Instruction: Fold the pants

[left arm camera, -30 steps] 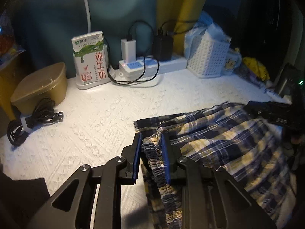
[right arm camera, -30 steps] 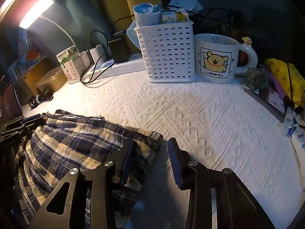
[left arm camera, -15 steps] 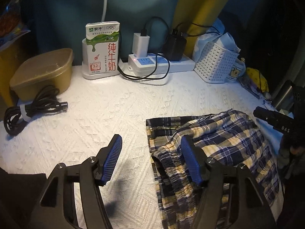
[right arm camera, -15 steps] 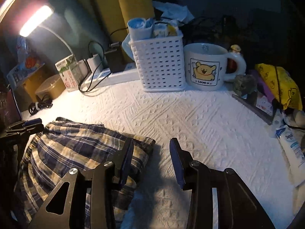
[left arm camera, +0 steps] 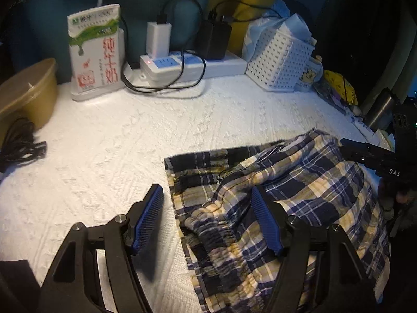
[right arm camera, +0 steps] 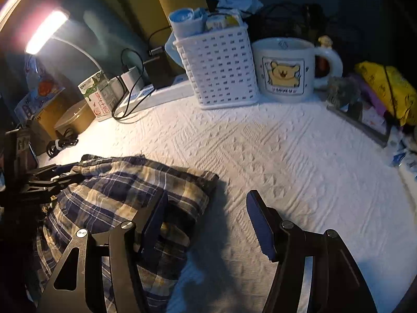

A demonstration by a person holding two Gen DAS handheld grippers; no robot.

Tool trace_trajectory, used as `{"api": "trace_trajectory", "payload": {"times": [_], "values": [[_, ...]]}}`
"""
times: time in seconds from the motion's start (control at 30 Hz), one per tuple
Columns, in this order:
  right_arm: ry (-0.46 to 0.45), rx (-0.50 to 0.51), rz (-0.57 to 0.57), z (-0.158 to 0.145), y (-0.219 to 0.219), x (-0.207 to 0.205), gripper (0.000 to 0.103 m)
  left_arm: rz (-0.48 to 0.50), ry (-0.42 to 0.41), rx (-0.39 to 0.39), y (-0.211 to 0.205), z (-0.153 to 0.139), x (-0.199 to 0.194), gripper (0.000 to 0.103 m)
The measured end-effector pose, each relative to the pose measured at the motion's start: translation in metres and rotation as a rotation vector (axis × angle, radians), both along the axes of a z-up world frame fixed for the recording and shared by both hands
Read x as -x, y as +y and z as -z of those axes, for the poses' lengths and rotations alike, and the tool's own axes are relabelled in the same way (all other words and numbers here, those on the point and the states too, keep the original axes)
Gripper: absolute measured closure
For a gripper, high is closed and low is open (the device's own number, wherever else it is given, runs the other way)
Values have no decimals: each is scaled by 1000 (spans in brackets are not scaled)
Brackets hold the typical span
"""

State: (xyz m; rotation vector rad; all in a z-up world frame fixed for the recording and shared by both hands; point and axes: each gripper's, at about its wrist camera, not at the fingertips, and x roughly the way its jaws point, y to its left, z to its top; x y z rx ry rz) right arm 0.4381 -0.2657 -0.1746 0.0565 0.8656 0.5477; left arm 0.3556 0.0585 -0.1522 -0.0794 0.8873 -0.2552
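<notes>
The plaid pants (left arm camera: 299, 182) lie soft and limp at 5 o'clock on the bench (left arm camera: 130, 143), both left gripper (left arm camera: 208, 219) and right gripper (right arm camera: 206, 221) jaws just opened apart off them; I would pinch the thick elastic waistband.

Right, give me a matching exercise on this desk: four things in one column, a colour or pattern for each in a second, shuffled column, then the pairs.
Things:
1. pants
2. basket
3. mug
4. bowl

Looks:
A. white, yellow bear picture
B. plain tan
C. blue and yellow plaid
D. white, with small slots

Pairs: 1-C, 2-D, 3-A, 4-B
</notes>
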Motion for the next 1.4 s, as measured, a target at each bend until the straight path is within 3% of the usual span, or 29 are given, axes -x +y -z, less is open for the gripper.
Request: {"api": "trace_trajectory", "payload": {"times": [0.07,0.13,0.17,0.2,0.33,0.37,0.4,0.47,0.5,0.6,0.67,1.03,1.4], "values": [[5,18,-17,4,7,1,36,17,-7,-26,-4,0,1,35],[8,16,-36,3,11,2,32,36,-14,-11,-6,0,1,50],[10,11,-43,4,13,1,29,53,-16,1,-9,0,1,62],[7,13,-45,4,15,1,29,64,-18,0,-12,0,2,66],[9,-4,-64,4,20,0,29,72,-44,-25,-17,-4,5,74],[12,-7,-78,5,22,0,31,70,-51,-30,-18,-5,6,76],[12,-7,-96,5,26,2,42,68,-58,-37,-18,-6,8,78],[1,12,-101,4,30,3,49,63,-70,-49,-19,-9,10,80],[-2,19,-105,4,32,5,58,60,-76,-55,-20,-10,12,82],[-14,5,-96,2,31,6,81,54,-95,-62,-21,-16,18,85],[-27,-27,-87,-3,27,9,87,49,-118,-59,-22,-24,24,86],[-265,5,-67,-78,33,65,89,10,-295,-37,-18,-83,71,87],[-514,-2,-93,-167,37,146,90,-35,-517,-11,-4,-152,147,87]]}}
